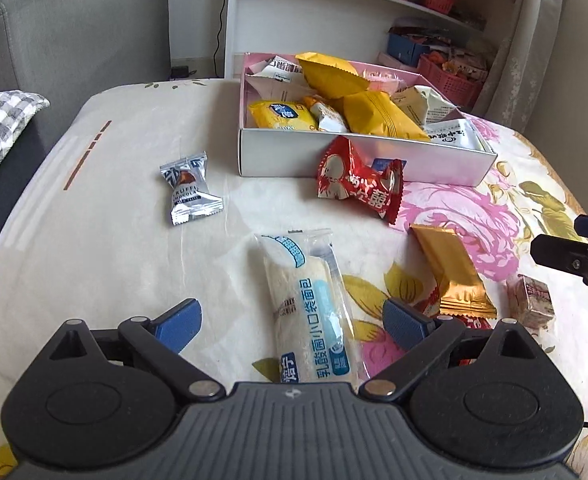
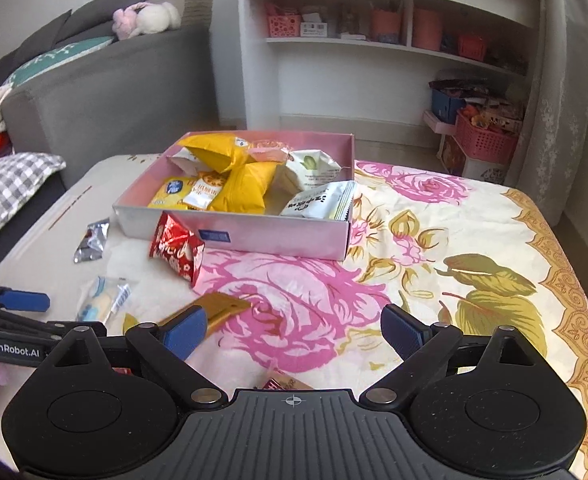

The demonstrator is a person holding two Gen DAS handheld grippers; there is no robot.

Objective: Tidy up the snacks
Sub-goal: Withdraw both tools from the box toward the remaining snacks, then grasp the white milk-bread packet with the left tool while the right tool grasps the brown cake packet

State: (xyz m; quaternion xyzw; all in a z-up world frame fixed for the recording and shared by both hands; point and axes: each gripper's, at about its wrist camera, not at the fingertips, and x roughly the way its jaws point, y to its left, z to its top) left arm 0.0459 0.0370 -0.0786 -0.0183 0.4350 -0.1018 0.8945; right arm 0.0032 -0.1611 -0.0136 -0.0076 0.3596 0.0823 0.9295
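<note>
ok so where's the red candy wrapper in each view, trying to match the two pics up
Left wrist view: the red candy wrapper lies right of centre on the cloth, against the front wall of the snack box.
Right wrist view: the red candy wrapper sits left of centre, at the box's near left corner.
Shared landmark: the snack box, with its small blue label right beside the wrapper.
</note>
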